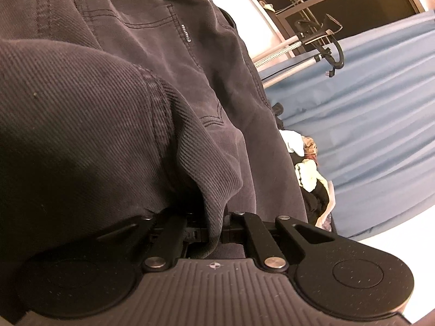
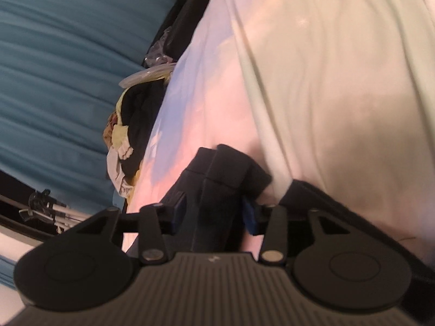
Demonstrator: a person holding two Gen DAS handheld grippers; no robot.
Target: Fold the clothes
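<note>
Fingers of both grippers (image 1: 212,233) (image 2: 214,217) pinch the dark trousers (image 1: 114,87).

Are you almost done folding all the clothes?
Not yet. No finished folded stack shows in either view. In hand: the left gripper is pinching a fold of the dark jeans, and the right gripper has dark cloth between its fingers over the white sheet. Still left: a jumbled pile of clothes waits by the blue curtain.

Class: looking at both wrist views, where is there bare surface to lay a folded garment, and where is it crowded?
Free: the white sheet, right of the clothes pile. Crowded: that pile along the blue curtain, and the dark jeans filling the left view.
</note>
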